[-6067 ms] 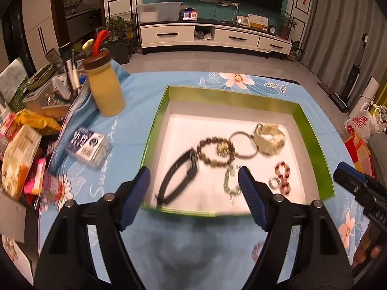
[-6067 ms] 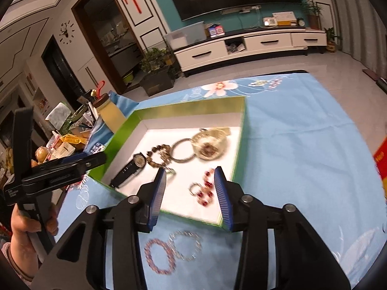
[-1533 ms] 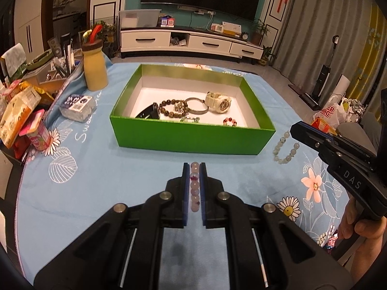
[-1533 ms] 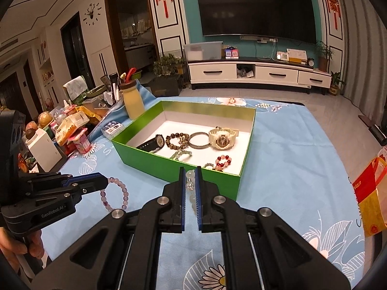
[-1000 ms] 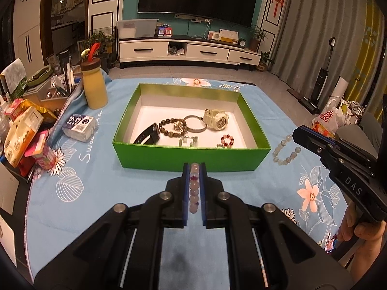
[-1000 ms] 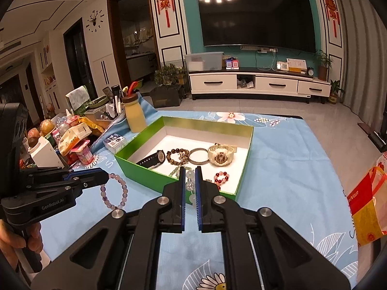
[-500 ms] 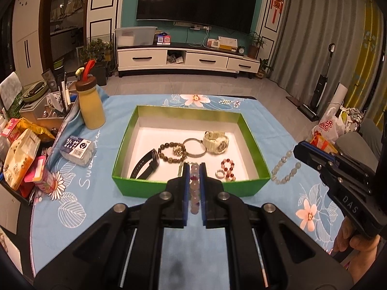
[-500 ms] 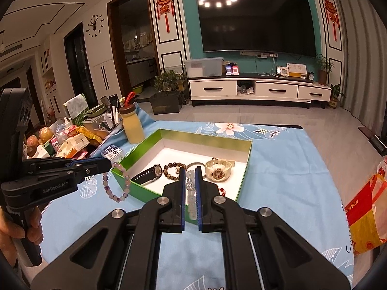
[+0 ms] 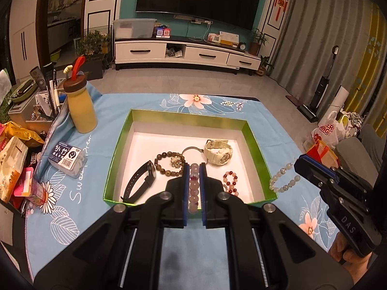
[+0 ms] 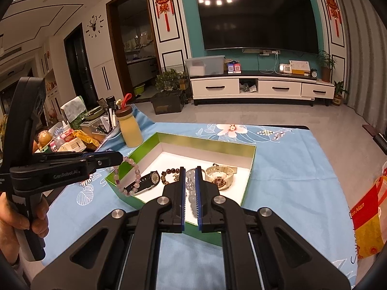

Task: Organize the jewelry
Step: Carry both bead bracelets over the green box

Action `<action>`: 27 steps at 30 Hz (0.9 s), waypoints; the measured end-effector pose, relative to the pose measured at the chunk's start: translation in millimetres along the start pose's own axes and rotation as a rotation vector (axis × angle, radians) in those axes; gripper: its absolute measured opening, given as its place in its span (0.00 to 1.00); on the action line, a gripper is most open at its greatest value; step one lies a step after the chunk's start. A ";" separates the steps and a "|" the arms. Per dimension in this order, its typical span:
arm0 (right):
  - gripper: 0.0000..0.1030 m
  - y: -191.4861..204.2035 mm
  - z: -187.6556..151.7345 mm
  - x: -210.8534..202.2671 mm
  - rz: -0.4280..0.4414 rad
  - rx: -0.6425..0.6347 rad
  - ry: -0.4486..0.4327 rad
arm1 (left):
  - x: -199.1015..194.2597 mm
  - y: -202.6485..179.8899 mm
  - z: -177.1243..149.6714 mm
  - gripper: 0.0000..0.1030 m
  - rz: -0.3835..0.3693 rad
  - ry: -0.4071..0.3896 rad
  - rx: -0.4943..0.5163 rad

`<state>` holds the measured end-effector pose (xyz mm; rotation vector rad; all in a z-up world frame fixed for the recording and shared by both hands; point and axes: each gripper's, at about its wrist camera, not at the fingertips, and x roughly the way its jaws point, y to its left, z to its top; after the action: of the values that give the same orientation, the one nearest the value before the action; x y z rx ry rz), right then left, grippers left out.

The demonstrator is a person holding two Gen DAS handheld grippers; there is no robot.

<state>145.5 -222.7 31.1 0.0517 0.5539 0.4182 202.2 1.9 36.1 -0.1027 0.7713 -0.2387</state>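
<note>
Above the green box (image 9: 116, 154), both grippers' jaws clamp bead bracelets: left pink (image 9: 194, 188), right pale (image 10: 191, 191).

An open green box (image 9: 113, 155) with a white floor sits on the tabletop. Inside lie a black watch (image 9: 142, 181), a dark bead bracelet (image 9: 169, 164), a cream watch (image 9: 219, 152) and a red bead bracelet (image 9: 231, 181). The pink bead bracelet (image 10: 129, 177) dangles over the box's near-left corner, and the pale bead bracelet (image 9: 284, 177) hangs beside its right wall.
</note>
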 end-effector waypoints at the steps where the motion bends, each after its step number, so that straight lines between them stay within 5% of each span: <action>1: 0.07 -0.5 1.0 1.9 0.002 0.001 0.002 | 3.2 1.7 1.3 0.07 0.000 0.002 -0.004; 27: 0.07 -11.6 2.9 84.4 0.048 0.037 0.106 | 84.0 25.1 16.6 0.07 0.065 0.101 -0.007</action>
<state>216.1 -199.4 -10.5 0.0786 0.6663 0.4591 276.3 5.3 -13.4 -0.0727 0.8747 -0.1806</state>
